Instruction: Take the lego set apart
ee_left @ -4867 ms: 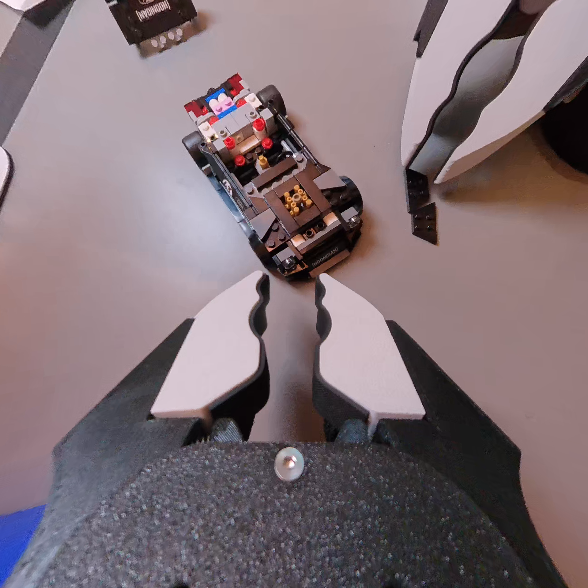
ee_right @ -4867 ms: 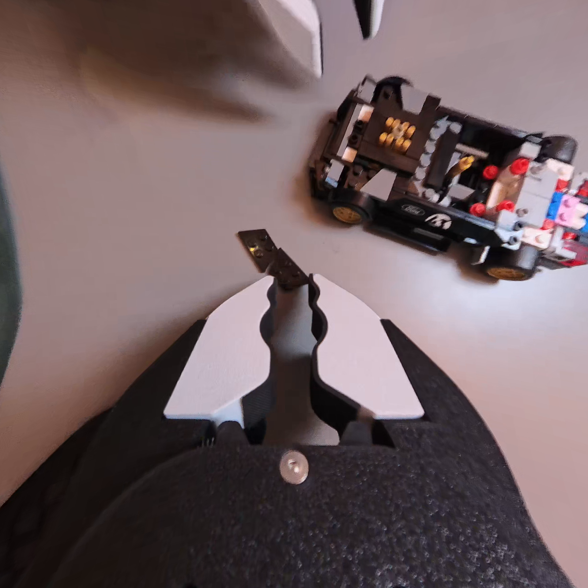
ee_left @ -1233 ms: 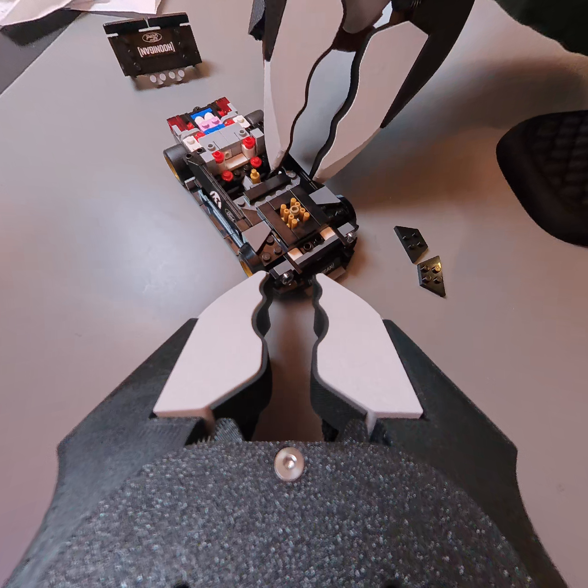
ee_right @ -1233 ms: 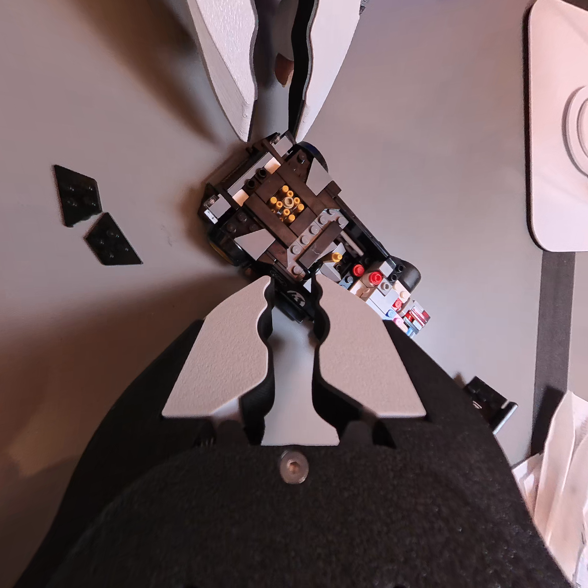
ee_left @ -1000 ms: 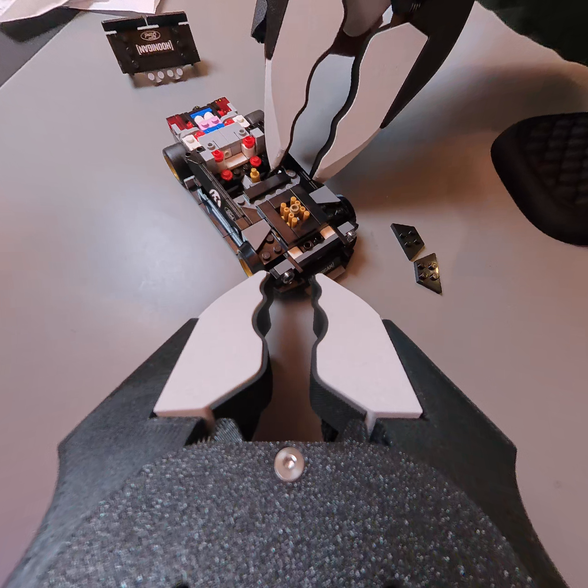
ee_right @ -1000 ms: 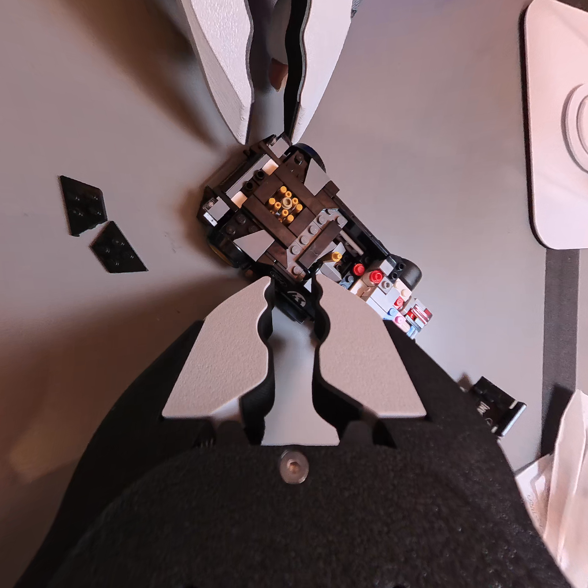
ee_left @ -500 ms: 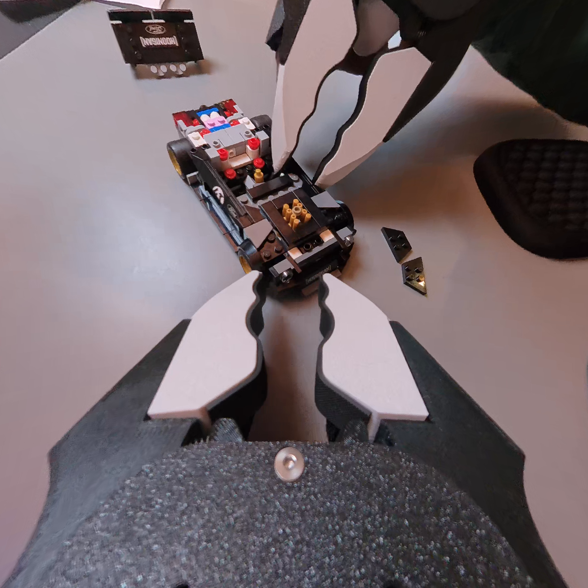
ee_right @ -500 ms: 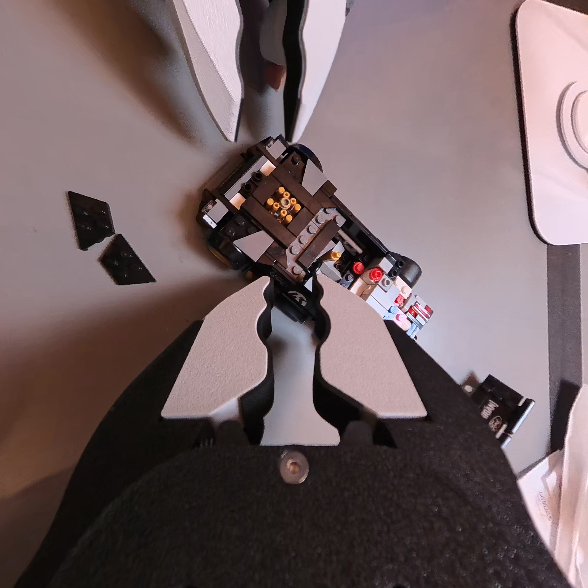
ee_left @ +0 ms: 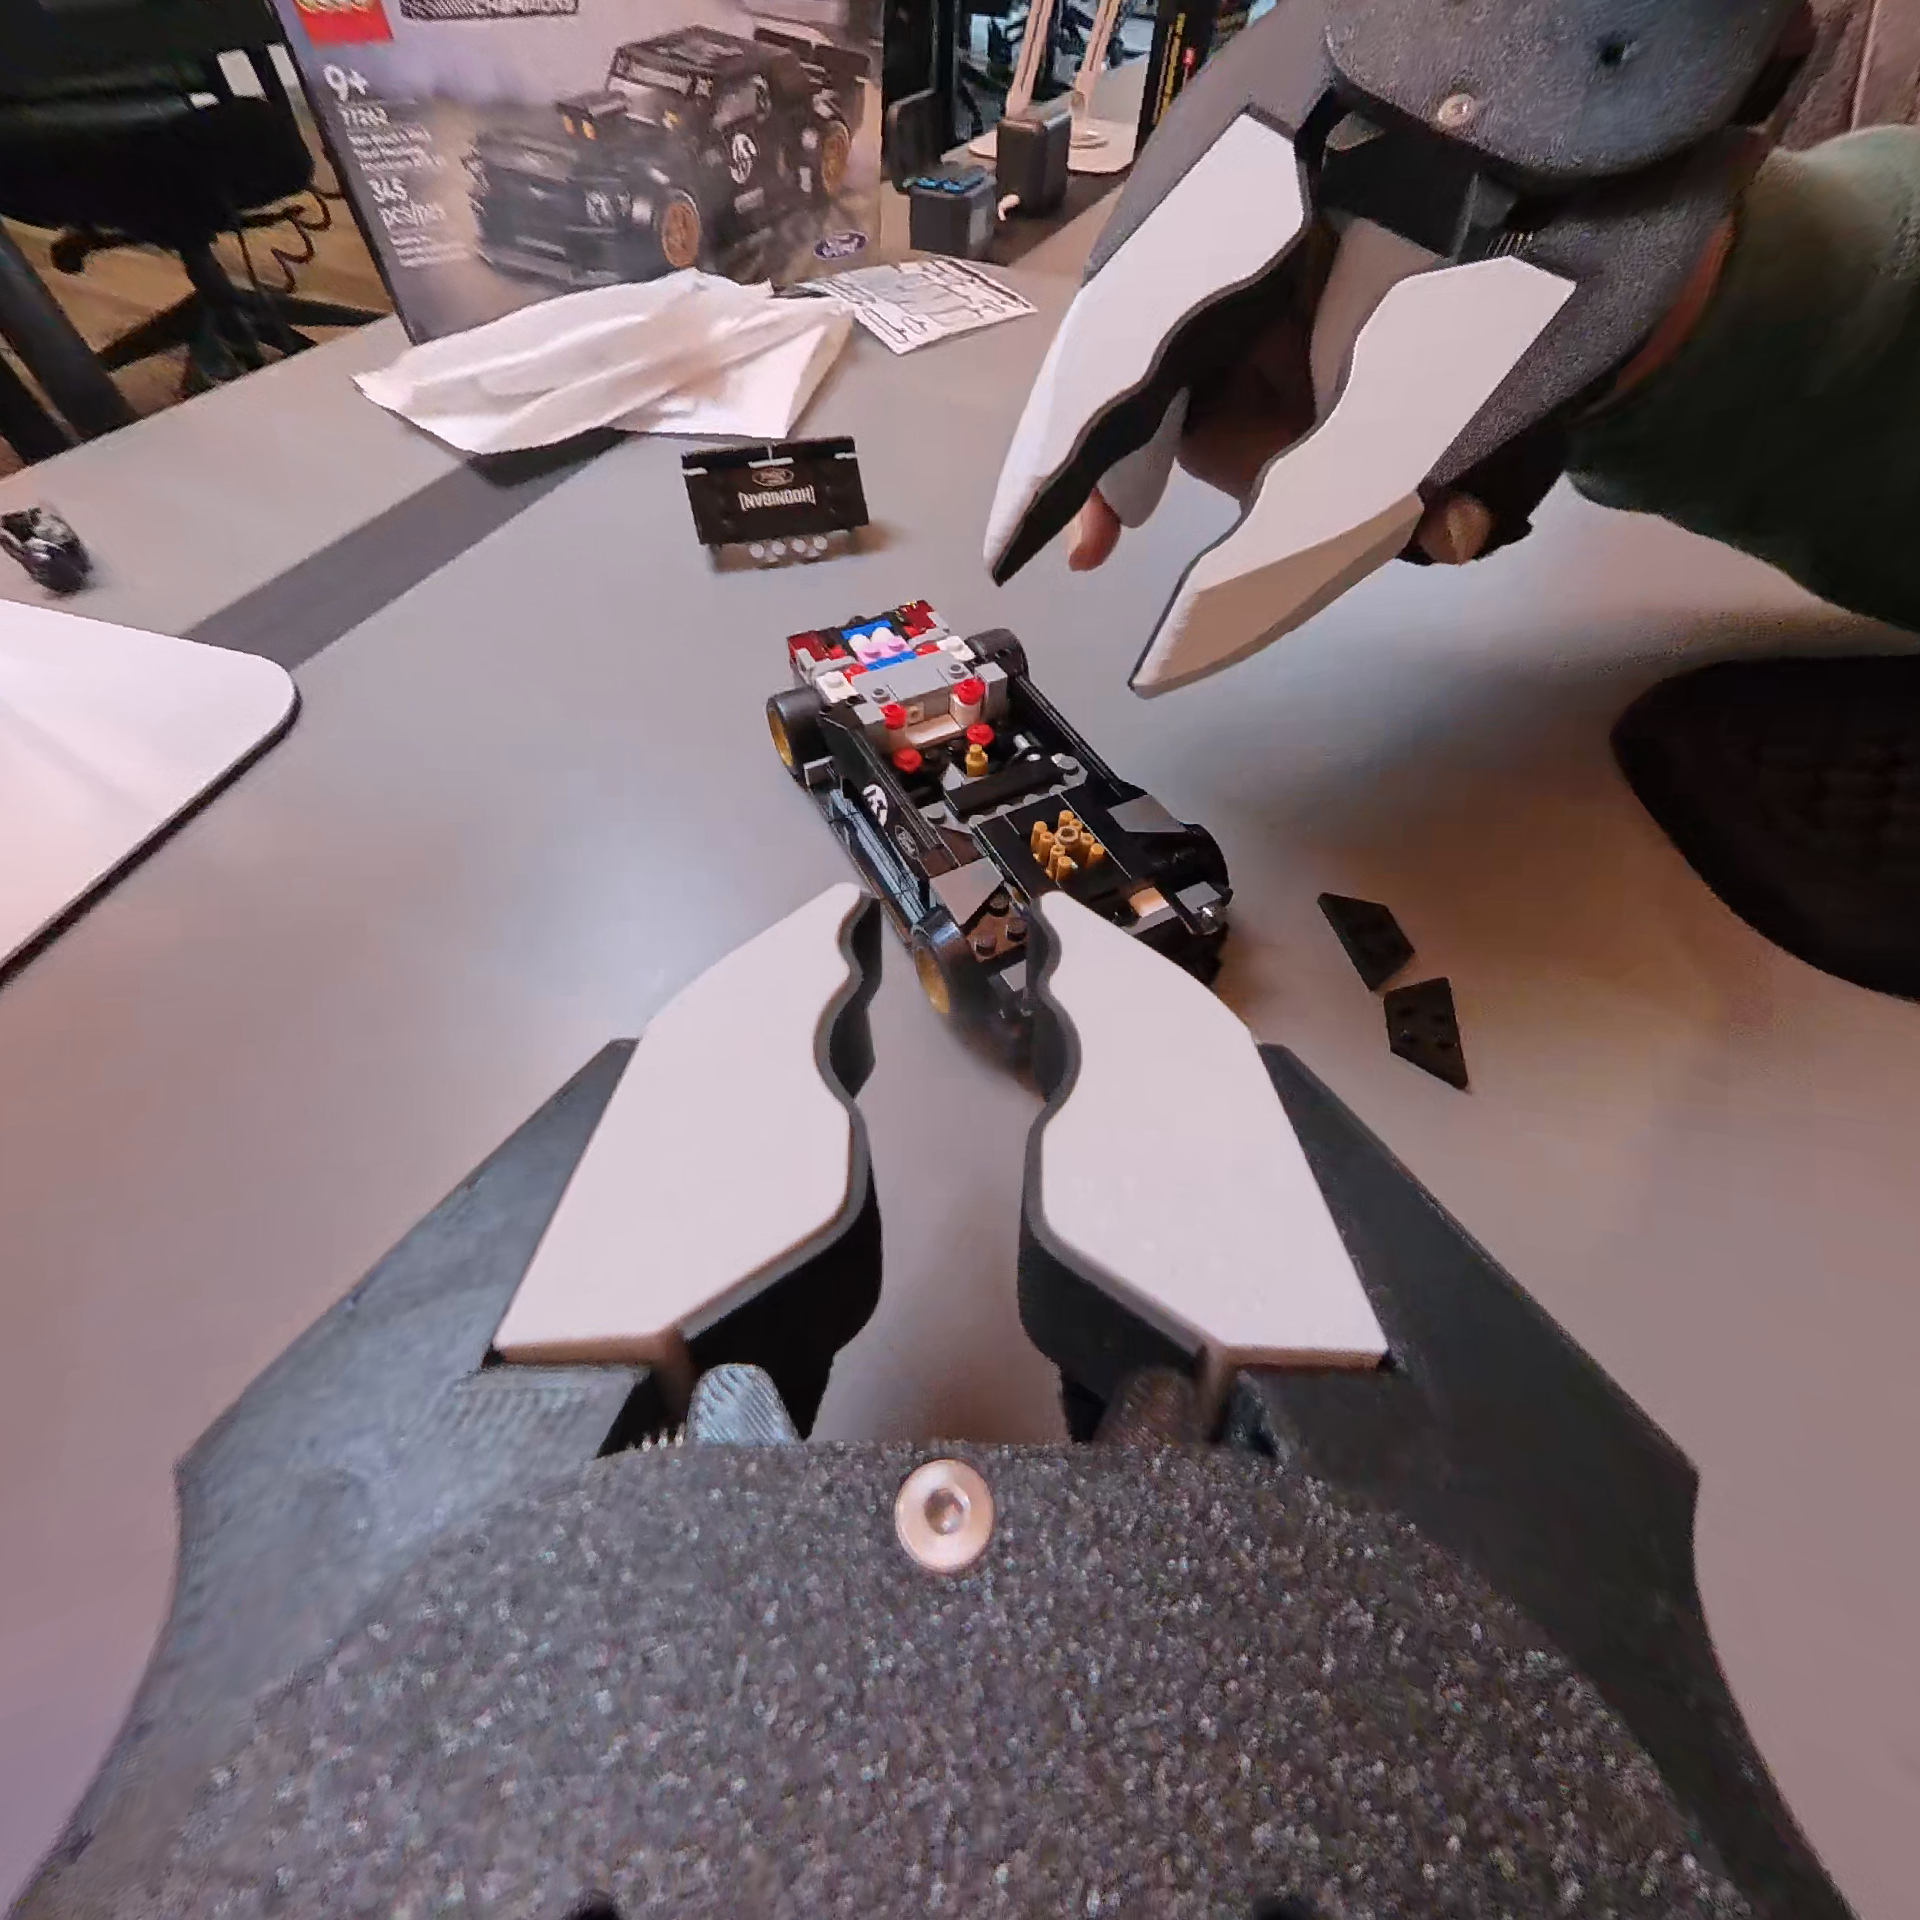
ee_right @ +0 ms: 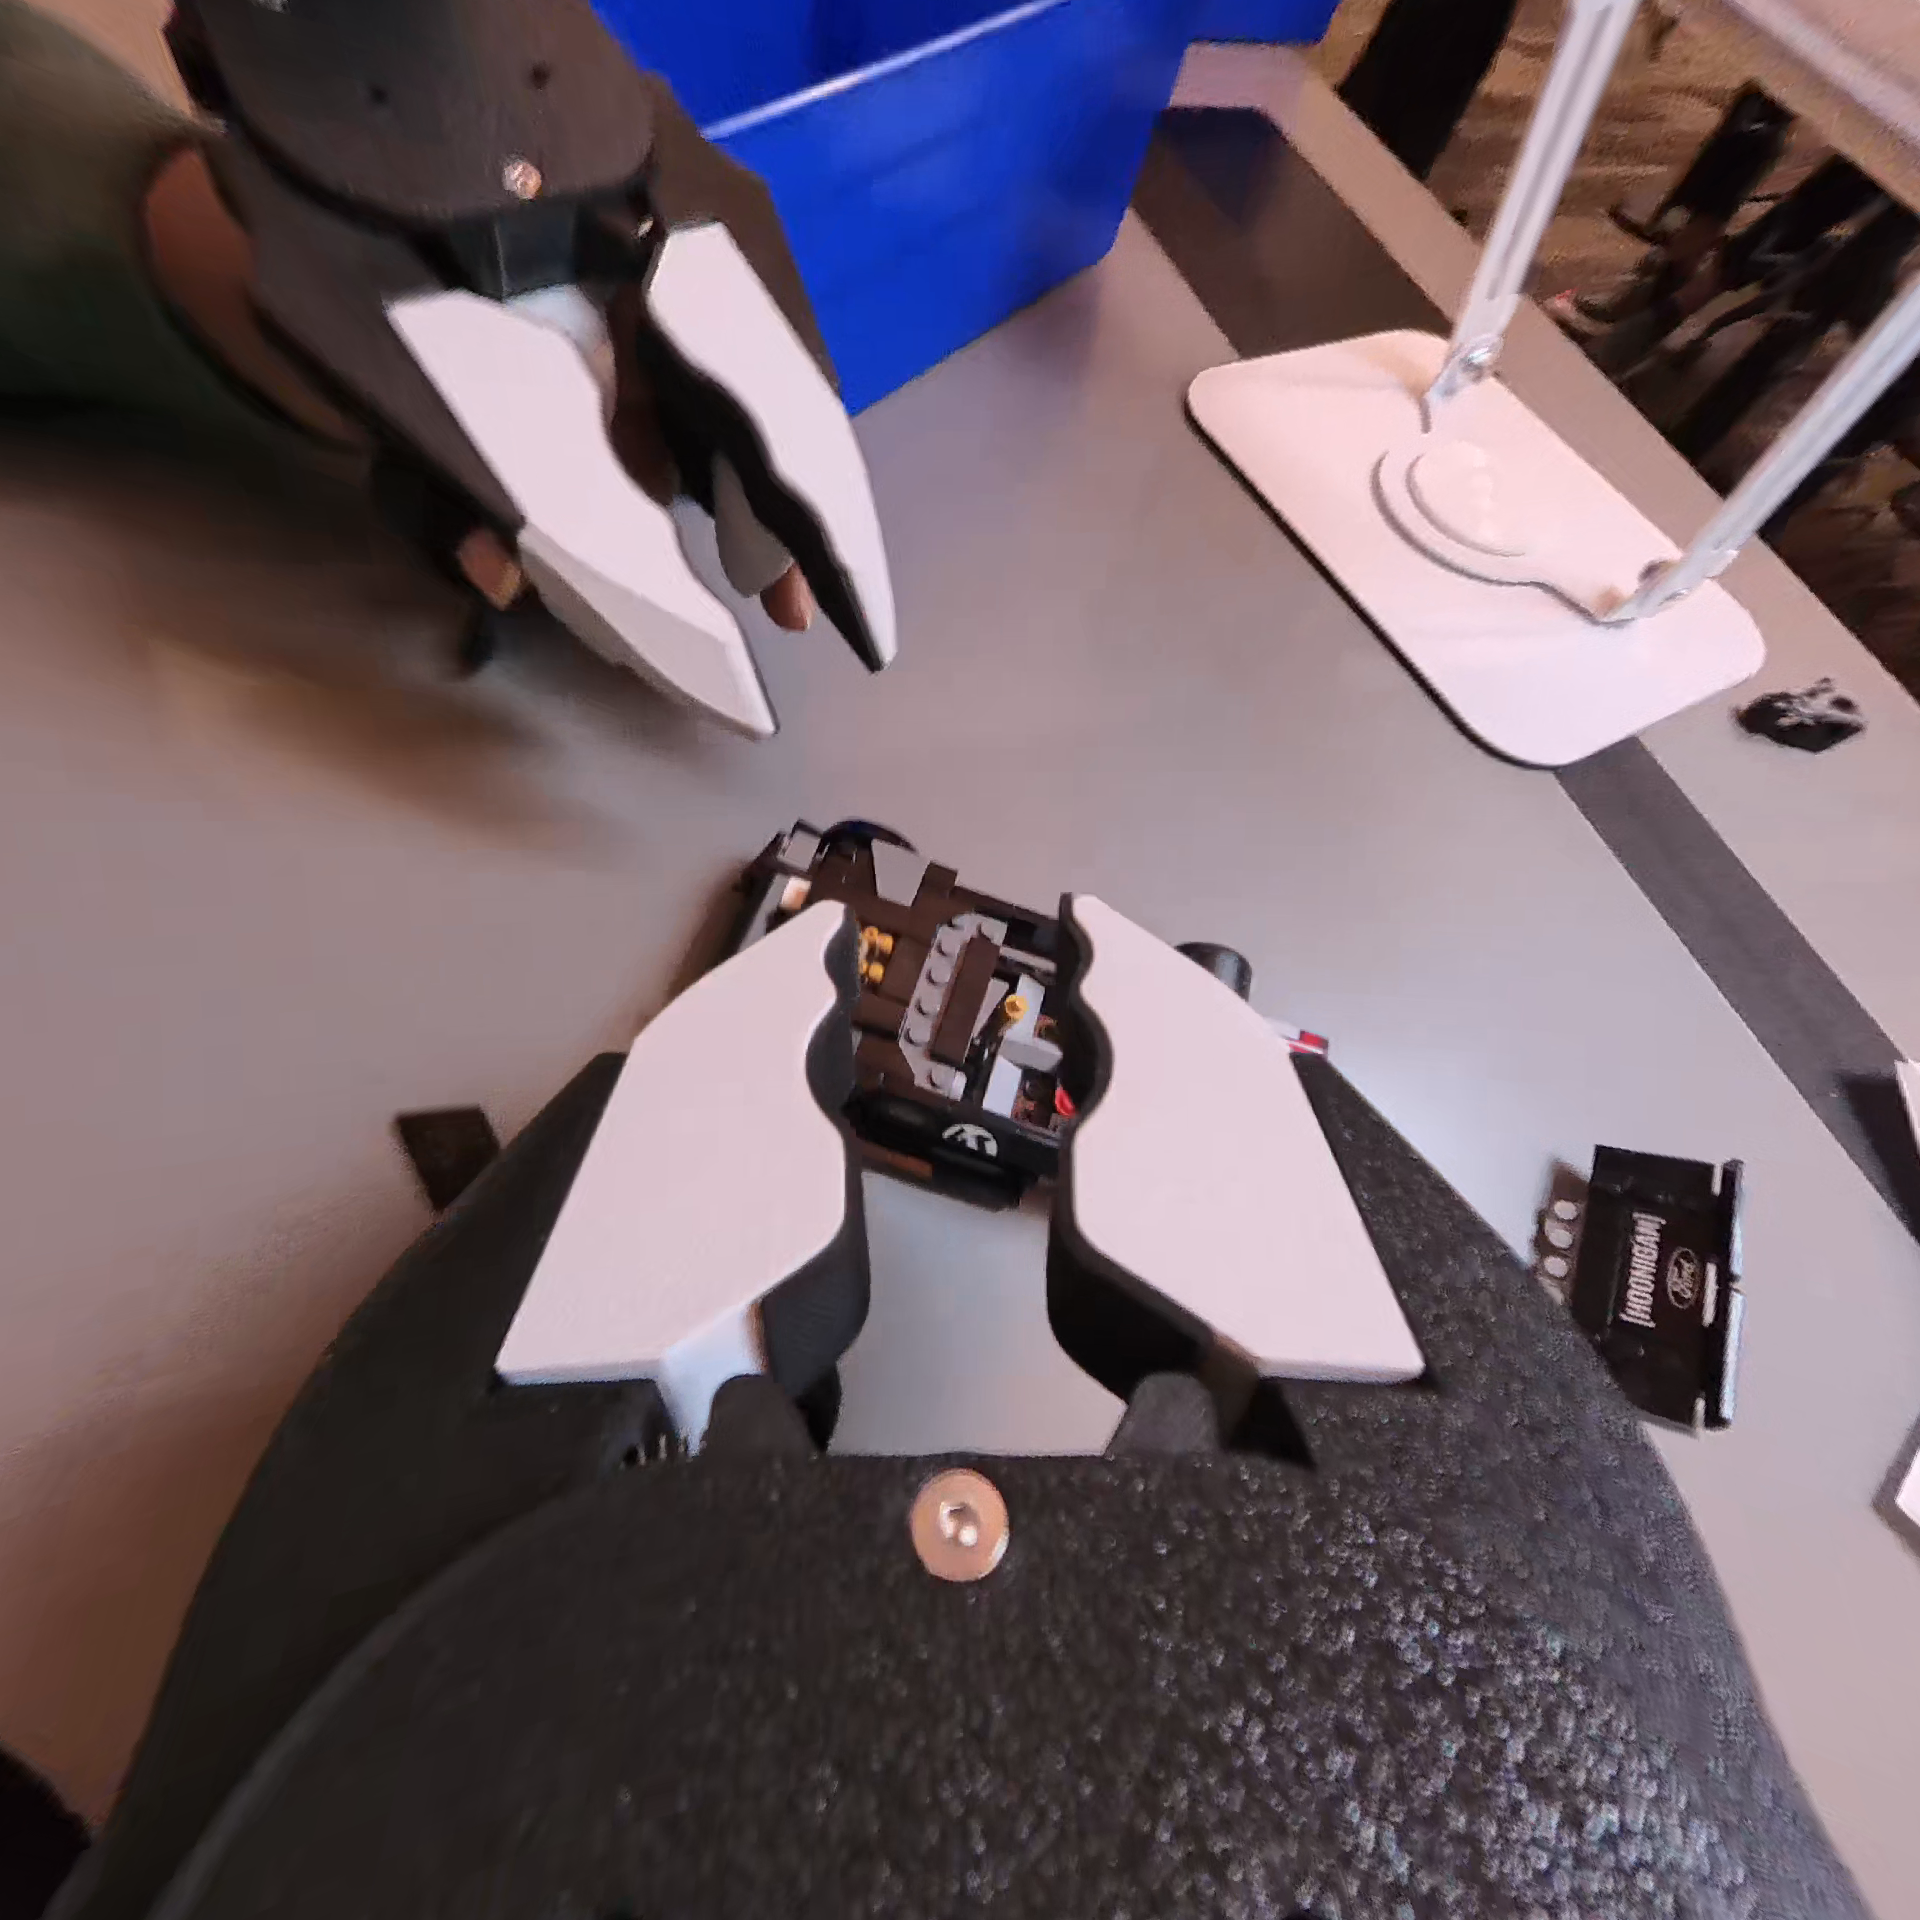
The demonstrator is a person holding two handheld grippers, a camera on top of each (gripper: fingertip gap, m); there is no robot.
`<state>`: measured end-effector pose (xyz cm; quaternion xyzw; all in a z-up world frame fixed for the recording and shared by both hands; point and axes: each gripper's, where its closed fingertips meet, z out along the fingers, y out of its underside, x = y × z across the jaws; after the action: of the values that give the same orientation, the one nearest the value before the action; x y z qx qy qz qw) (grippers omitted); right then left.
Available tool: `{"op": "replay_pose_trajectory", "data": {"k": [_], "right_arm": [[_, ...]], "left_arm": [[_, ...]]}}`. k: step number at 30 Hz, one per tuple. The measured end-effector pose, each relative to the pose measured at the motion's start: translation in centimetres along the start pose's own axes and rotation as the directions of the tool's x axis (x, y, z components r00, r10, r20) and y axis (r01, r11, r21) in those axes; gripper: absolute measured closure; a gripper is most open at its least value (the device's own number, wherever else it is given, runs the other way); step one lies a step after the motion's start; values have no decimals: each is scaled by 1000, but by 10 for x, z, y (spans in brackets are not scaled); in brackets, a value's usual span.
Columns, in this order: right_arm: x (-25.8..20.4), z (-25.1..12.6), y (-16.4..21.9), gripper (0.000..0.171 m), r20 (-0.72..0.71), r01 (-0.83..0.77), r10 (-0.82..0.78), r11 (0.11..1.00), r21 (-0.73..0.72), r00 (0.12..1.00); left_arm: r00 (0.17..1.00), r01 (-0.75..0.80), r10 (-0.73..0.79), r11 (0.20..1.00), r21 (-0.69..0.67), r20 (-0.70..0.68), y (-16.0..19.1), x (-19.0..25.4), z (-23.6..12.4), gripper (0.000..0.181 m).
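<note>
The partly stripped black lego car (ee_left: pixel 987 810) stands on the grey table (ee_left: pixel 416 831), its studs and gold engine parts bare. My left gripper (ee_left: pixel 951 914) is open and empty, held short of the car's front corner. My right gripper (ee_right: pixel 954 914) is open and empty, and the car's middle (ee_right: pixel 966 1018) shows between its fingers. In the left wrist view the right gripper (ee_left: pixel 1070 623) hangs above and behind the car, clear of it. In the right wrist view the left gripper (ee_right: pixel 821 696) hangs above the table beyond the car. Two loose black wedge plates (ee_left: pixel 1397 987) lie right of the car.
A black printed lego panel (ee_left: pixel 774 499) lies behind the car, also in the right wrist view (ee_right: pixel 1652 1299). The set's box (ee_left: pixel 623 156), white paper (ee_left: pixel 623 364) and a printed sheet (ee_left: pixel 925 296) sit at the back. A white lamp base (ee_right: pixel 1475 540), a blue bin (ee_right: pixel 935 187) and a dark chair seat (ee_left: pixel 1787 810) flank the area. Spacing between my two grippers at the tips: around 7 cm. The right tips stand about 15 cm off the black printed lego panel (ee_left: pixel 774 499). Look for it in the right wrist view (ee_right: pixel 1636 1258) too.
Both grippers have lifted off the car and tilted up, and their jaws have spread wider. The car and the two wedge plates lie where they were.
</note>
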<state>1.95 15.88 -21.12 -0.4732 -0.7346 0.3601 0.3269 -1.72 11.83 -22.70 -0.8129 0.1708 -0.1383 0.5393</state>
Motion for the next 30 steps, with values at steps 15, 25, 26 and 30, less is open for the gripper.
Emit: {"op": "replay_pose_trajectory", "data": {"k": [15,25,26,30], "right_arm": [[11,16,-11,142,-230,-199,227,970,139,946],[25,10,8,143,-250,-216,248,965,150,936],[25,10,11,143,-254,-213,243,967,143,936],[24,11,17,143,-272,-192,212,976,100,938]], "left_arm": [[997,-58,58,998,-10,40,6,-2,2,161],[999,-30,30,1000,1,16,8,-3,5,151],[999,-30,30,1000,2,14,8,-2,5,151],[999,-33,32,999,4,21,8,-3,5,150]]}}
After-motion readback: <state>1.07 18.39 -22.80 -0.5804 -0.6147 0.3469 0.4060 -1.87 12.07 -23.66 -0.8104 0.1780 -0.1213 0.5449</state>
